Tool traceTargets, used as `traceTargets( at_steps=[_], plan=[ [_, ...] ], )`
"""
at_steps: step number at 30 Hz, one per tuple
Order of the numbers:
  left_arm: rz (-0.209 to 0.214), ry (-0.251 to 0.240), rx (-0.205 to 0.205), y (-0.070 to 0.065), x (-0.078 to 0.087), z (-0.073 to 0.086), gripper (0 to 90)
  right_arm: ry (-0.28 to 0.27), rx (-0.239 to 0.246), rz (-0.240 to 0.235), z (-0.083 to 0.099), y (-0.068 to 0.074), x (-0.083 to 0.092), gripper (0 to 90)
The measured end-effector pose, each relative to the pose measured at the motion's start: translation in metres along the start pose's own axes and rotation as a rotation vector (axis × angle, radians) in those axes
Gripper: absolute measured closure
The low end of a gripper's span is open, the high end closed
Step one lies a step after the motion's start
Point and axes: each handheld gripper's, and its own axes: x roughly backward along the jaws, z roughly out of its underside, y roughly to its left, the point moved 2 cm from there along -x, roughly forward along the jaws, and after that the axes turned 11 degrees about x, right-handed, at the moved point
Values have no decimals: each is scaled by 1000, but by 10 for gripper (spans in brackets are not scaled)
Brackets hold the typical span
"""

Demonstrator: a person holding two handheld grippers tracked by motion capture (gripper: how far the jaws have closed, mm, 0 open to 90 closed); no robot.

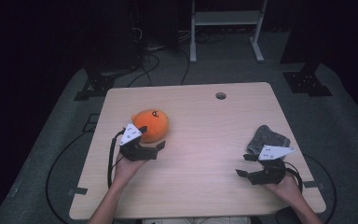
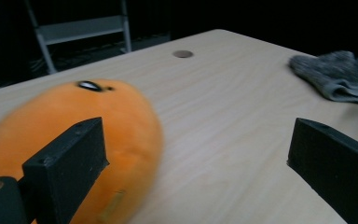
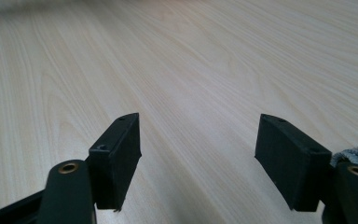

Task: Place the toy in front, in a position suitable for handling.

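Observation:
An orange plush toy [image 1: 151,122] with a small dark mark on top lies on the left half of the wooden table [image 1: 200,135]. My left gripper [image 1: 153,138] stands open just in front of the toy. In the left gripper view the plush toy [image 2: 130,116] sits behind the left jaw and reaches partly into the gap of the left gripper [image 2: 198,140], with the other jaw far from it. A grey knitted cloth [image 1: 266,136] lies near the right edge. My right gripper [image 1: 244,165] is open just in front of the cloth, and the right gripper [image 3: 198,135] has bare wood between its jaws.
A round cable hole [image 1: 221,95] sits near the table's far edge. Beyond the table stand a white metal frame [image 1: 226,18] and black stand bases [image 1: 307,81], with cables on the floor [image 1: 144,70]. In the left gripper view the grey cloth [image 2: 340,77] lies far right.

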Motion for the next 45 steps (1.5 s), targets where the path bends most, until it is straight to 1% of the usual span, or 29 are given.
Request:
traceTargets(
  at_steps=[3,5,7,8,10,13,14,17,20,22,24,26,28,29,30,31,32,34,35,37,38,39,40,41,43,45],
  plan=[
    [-36,-18,14,13,-2,-4,36,-6,3,3,0,0,1,299],
    [-57,-6,29,21,-6,-5,37,-8,1,4,0,0,1,299],
    [-70,-1,33,28,-9,-6,39,-8,2,4,0,0,1,299],
    [-76,2,29,31,-10,-7,50,-7,2,4,0,0,1,299],
    [-95,-17,28,36,-11,-7,56,-6,2,1,0,0,1,299],
    [-119,-27,38,44,-13,-5,67,-4,4,-3,0,1,0,299],
    [-123,-19,51,47,-15,-3,67,-4,4,-4,0,1,0,299],
    [-142,-7,69,56,-18,0,67,-4,4,-5,0,1,1,299],
    [-158,-5,79,60,-21,3,67,-4,3,-7,0,1,0,299],
    [-163,7,91,63,-23,5,70,-5,4,-8,0,1,0,299],
    [-176,20,95,66,-26,8,70,-5,3,-8,0,1,0,299],
    [-179,21,105,69,-27,9,69,-3,4,-7,0,1,0,299],
    [-180,20,103,69,-27,9,73,-3,4,-9,0,1,0,301],
    [-178,24,97,69,-28,9,93,-3,6,-8,-1,1,0,302],
    [-182,27,91,69,-28,10,137,-3,6,-9,-1,1,0,302],
    [-188,34,87,68,-29,10,137,-3,6,-9,-1,1,0,302],
    [-201,51,81,67,-30,11,216,-4,6,-9,-1,1,0,302],
    [-208,60,83,67,-31,11,299,-6,6,-9,-1,1,0,302],
    [-212,64,80,66,-31,11,299,-6,6,-9,-1,1,0,302],
    [-229,74,68,65,-30,10,378,-7,4,-10,-1,1,0,301],
    [-228,75,67,64,-30,10,444,-11,3,-8,-1,1,1,301],
    [-231,77,62,64,-30,10,444,-11,3,-8,-1,1,1,301],
    [-231,81,52,63,-29,9,506,-15,3,-8,-1,1,1,302],
    [-229,78,49,62,-29,9,506,-15,3,-8,-1,1,1,302],
    [-218,73,48,61,-27,7,545,-18,0,-8,-1,1,1,301],
    [-210,53,51,59,-24,5,569,-21,-2,-8,-1,1,2,302]
  ],
)
